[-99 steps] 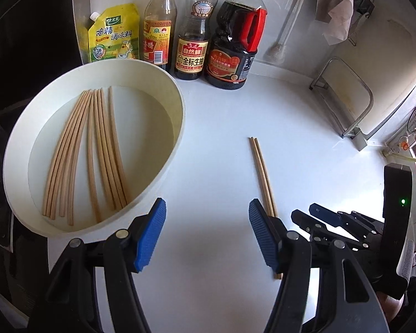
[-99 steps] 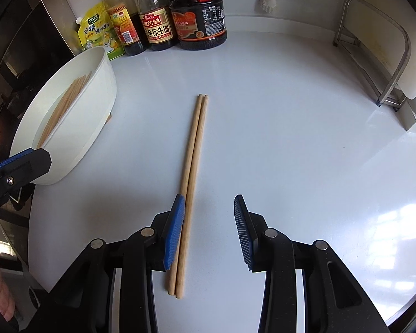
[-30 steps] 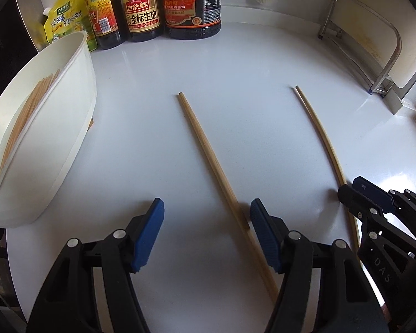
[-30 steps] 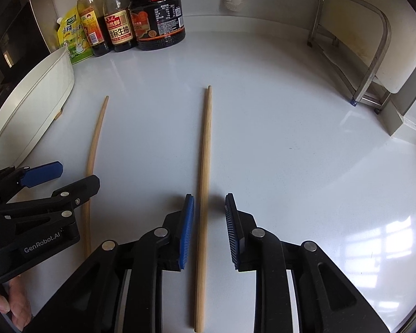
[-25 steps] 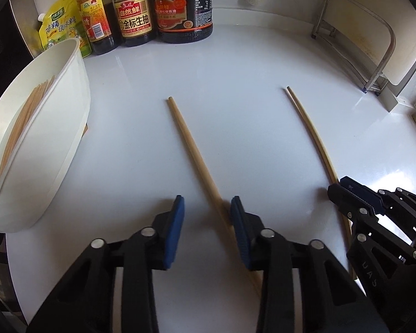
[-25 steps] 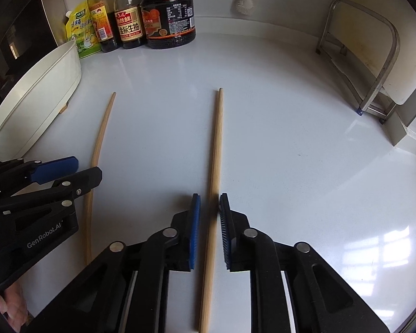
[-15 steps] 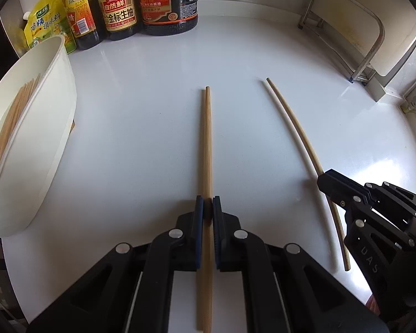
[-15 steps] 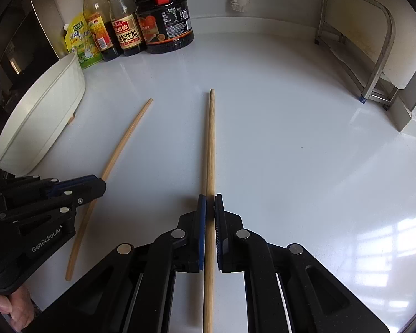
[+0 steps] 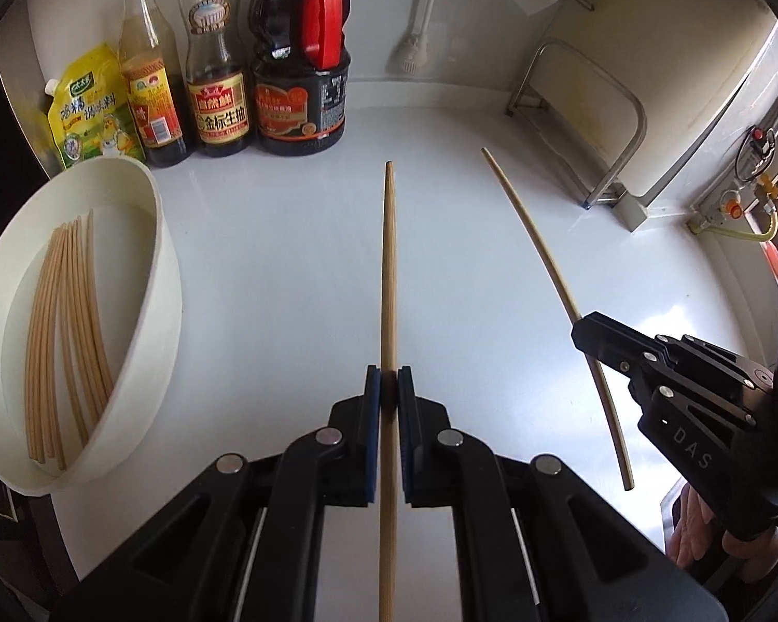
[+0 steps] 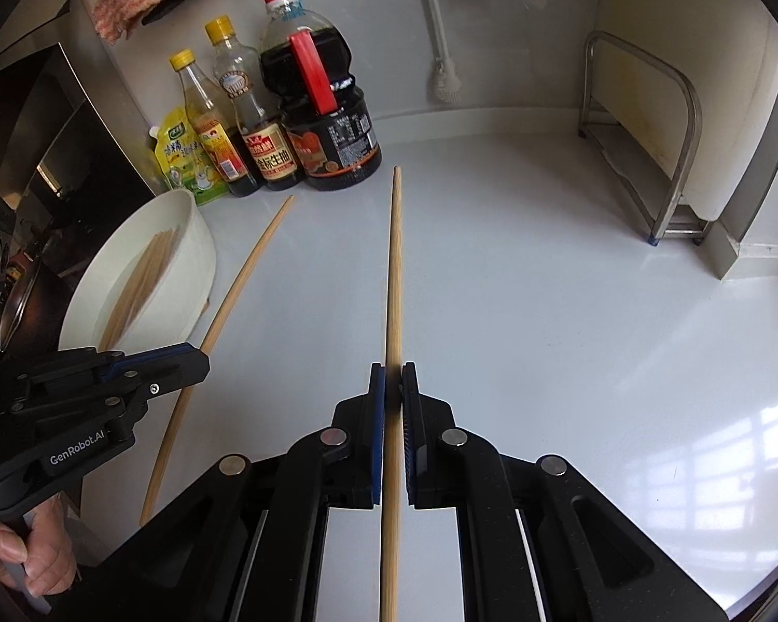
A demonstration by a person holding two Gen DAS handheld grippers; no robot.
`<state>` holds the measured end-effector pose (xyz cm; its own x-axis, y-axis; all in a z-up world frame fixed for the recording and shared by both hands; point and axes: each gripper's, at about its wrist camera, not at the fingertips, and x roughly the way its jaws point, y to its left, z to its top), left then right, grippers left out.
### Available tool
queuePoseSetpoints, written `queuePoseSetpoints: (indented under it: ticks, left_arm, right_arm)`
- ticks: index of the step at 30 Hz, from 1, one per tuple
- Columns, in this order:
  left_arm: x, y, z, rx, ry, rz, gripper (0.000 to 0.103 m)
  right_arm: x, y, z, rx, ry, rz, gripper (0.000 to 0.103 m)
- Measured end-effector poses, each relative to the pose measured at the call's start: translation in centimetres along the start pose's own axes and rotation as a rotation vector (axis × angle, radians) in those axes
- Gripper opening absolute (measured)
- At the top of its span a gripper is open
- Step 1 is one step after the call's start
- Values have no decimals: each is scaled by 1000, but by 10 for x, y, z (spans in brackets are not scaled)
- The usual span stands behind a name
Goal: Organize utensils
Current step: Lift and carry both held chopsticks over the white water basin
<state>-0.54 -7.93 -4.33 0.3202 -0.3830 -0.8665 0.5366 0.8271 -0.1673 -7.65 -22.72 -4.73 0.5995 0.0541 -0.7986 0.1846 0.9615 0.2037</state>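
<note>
**Each gripper clamped on one chopstick beside the bowl**

The left gripper (image 9: 388,379) has its blue pads pressed together on a wooden chopstick (image 9: 389,269), which runs straight ahead between the jaws with its tip pointing toward the sauce bottles. The right gripper (image 10: 393,376) is likewise closed tight on a second chopstick (image 10: 394,269), gripped partway along its length. Both sticks appear clear of the white countertop (image 10: 544,285).

Taking the white bowl (image 9: 153,306) as the landmark: the left-held chopstick is to its right, near it, and the right-held one lies farther right again. Inside the bowl rests a bundle of chopsticks (image 9: 65,326). Behind the bowl stand a yellow seasoning pouch (image 9: 91,109) and three sauce bottles (image 9: 218,88). Well to the right of the bowl, against the wall, stands a metal rack (image 10: 664,155).
</note>
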Motion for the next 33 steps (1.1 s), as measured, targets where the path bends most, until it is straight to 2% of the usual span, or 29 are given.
queuePoseSetpoints:
  ticks: [5, 9, 15, 19, 27, 33]
  left_arm:
    - [-29, 15, 11, 7, -67, 7, 7]
    - [-44, 38, 15, -10, -109, 8, 7]
    - [-69, 85, 9, -21, -139, 61, 7]
    - [-83, 126, 7, -95, -167, 80, 7]
    - [-97, 199, 16, -167, -201, 148, 7]
    - [-80, 248, 21, -220, -163, 172, 7]
  right_arm:
    - [-11, 18, 19, -11, -40, 27, 6]
    - [-5, 39, 33, -27, -34, 46, 6]
    - [1, 81, 48, -42, -61, 89, 6]
    - [10, 118, 55, -88, -54, 133, 6]
    - [48, 193, 82, -149, -21, 222, 6]
    - [91, 243, 96, -183, 39, 253, 6]
